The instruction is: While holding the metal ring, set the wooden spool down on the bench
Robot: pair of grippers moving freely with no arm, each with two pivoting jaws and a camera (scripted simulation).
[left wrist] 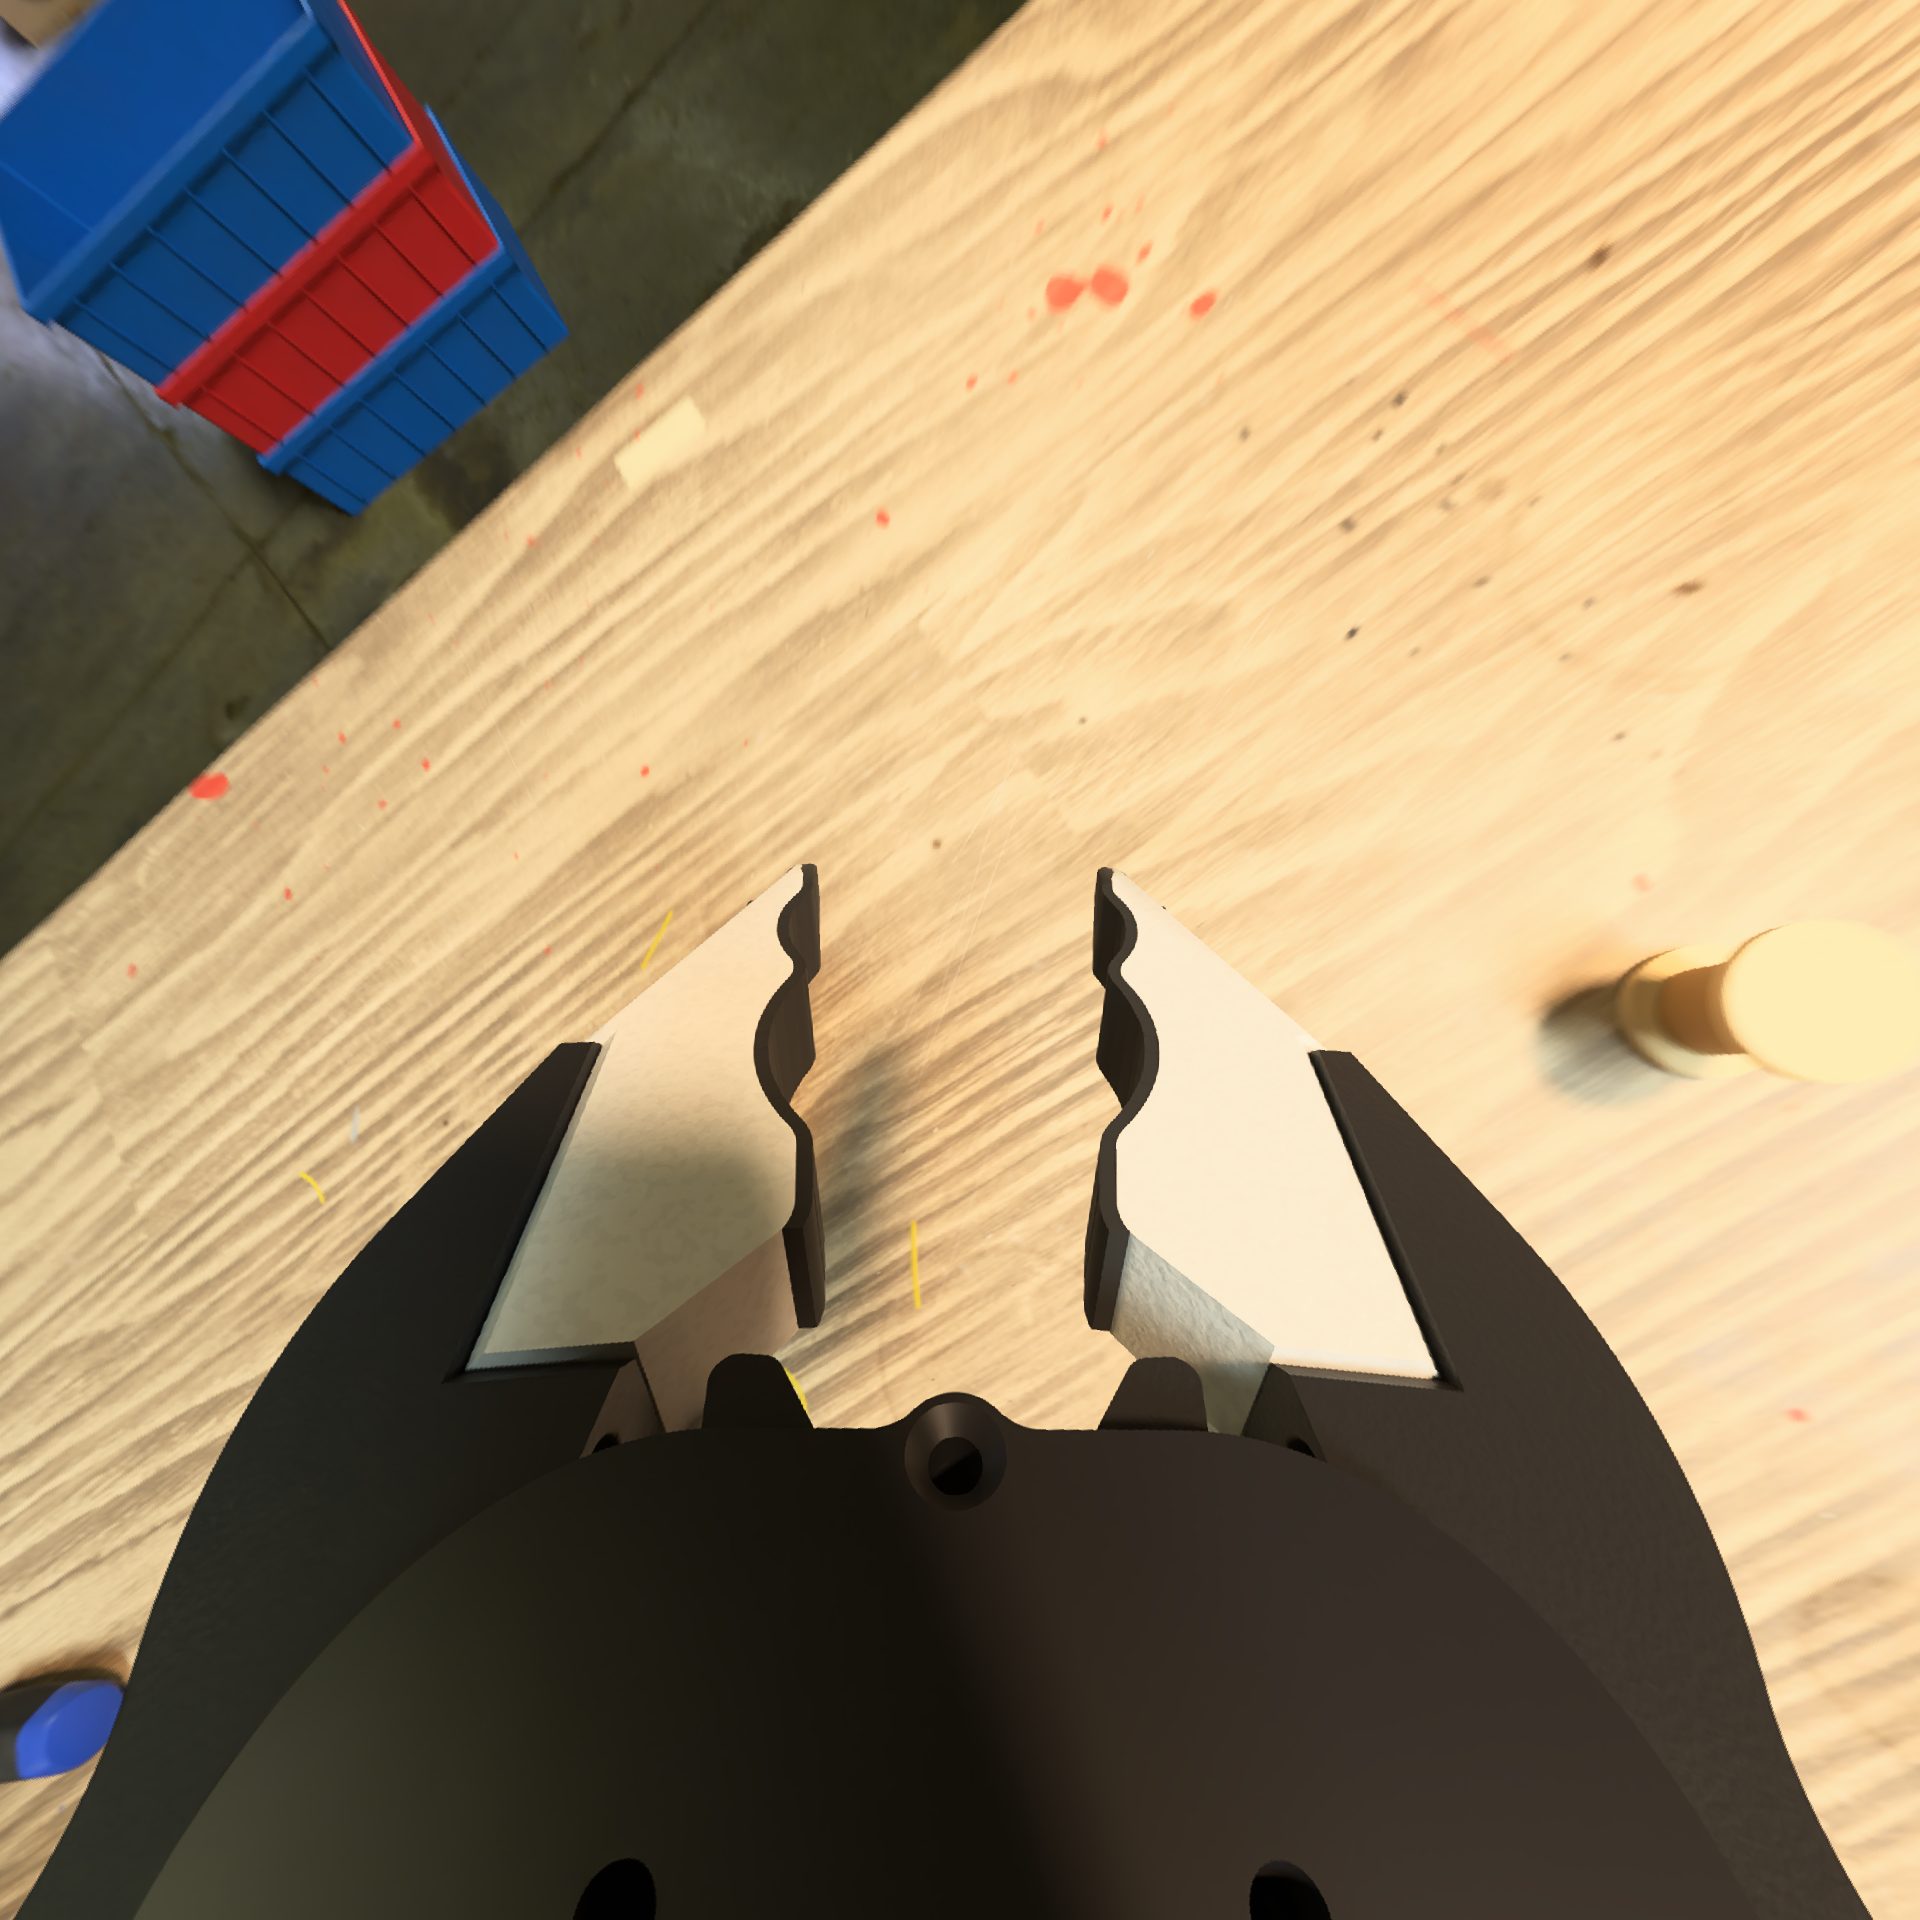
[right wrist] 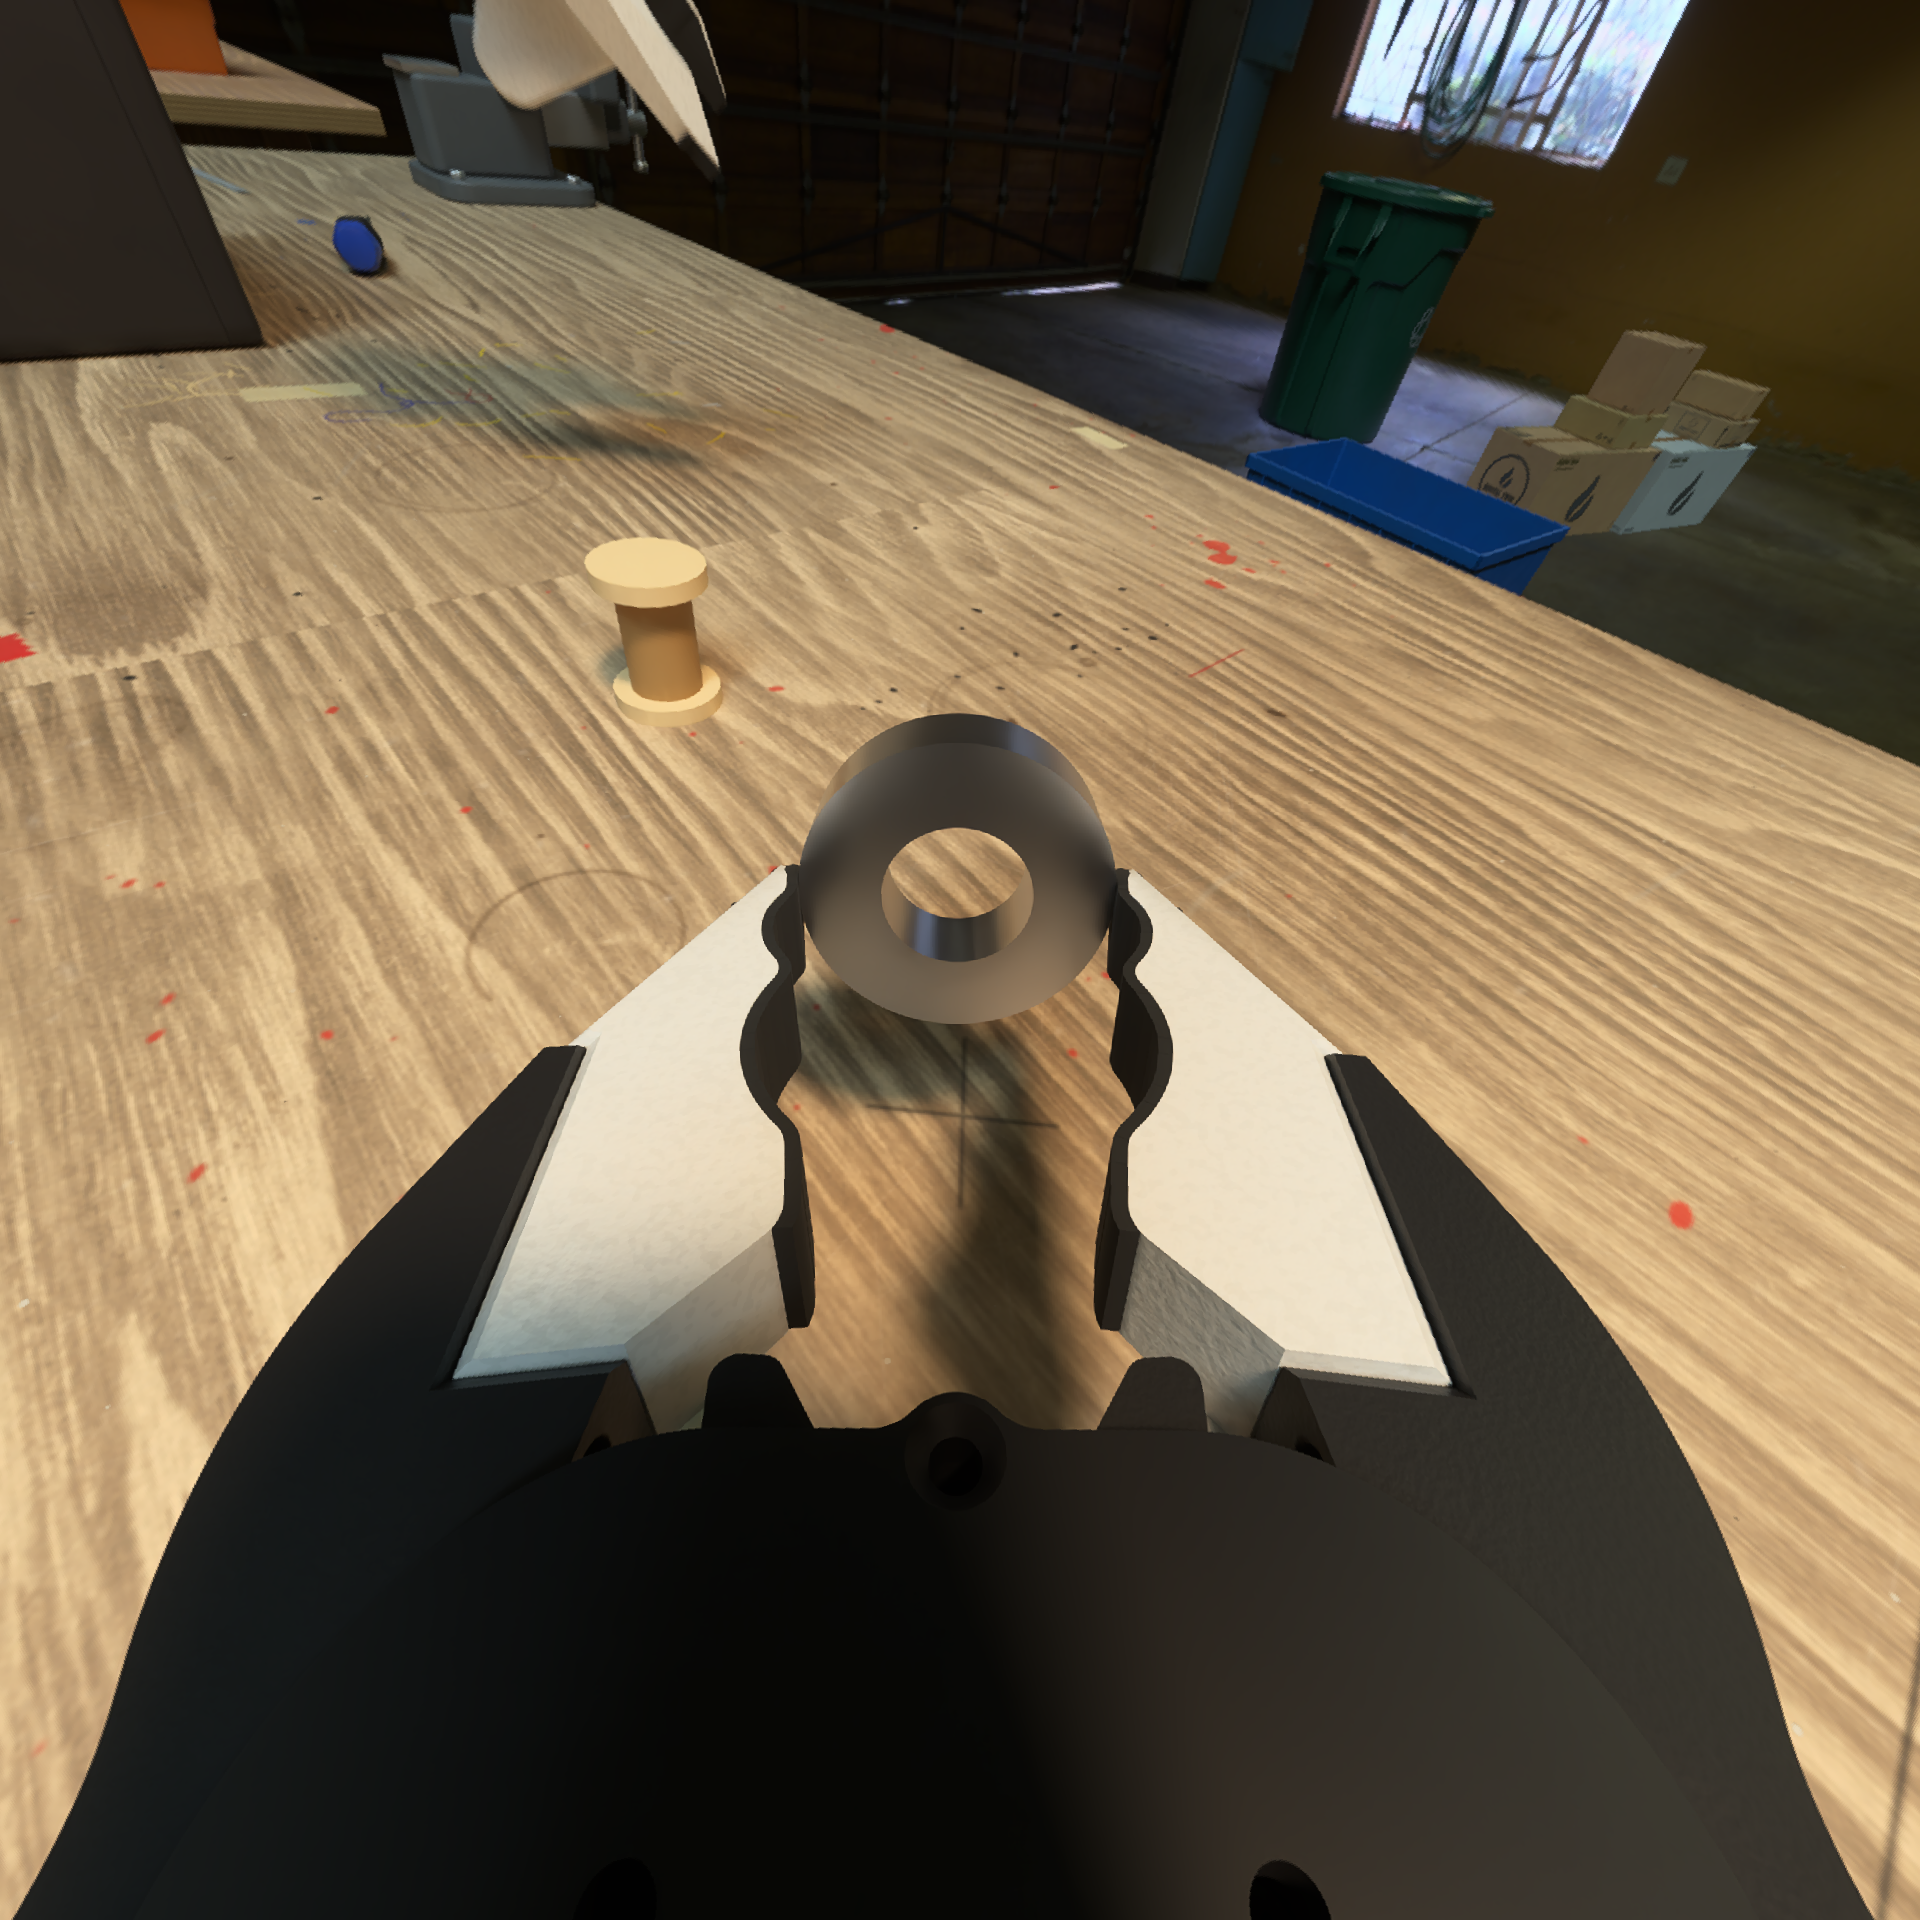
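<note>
The wooden spool [right wrist: 658, 634] stands upright on the wooden bench [right wrist: 1351, 831], apart from both grippers; it also shows at the right edge of the left wrist view [left wrist: 1756, 1003]. My right gripper [right wrist: 956, 883] is shut on the metal ring [right wrist: 956, 868], held at the fingertips above the bench with its hole facing the camera. My left gripper [left wrist: 956, 883] is open and empty, pointing down at the bench [left wrist: 1247, 520], with the spool off to its right. The left gripper's fingers [right wrist: 623, 62] show high up at the top of the right wrist view.
A blue-handled tool [right wrist: 358, 244] lies far left on the bench; it also shows in the left wrist view [left wrist: 57, 1730]. A grey vise [right wrist: 488, 135] stands at the far end. Stacked blue and red bins [left wrist: 270, 249], a green trash can [right wrist: 1371, 301] and cardboard boxes [right wrist: 1621, 436] sit on the floor beyond the bench edge.
</note>
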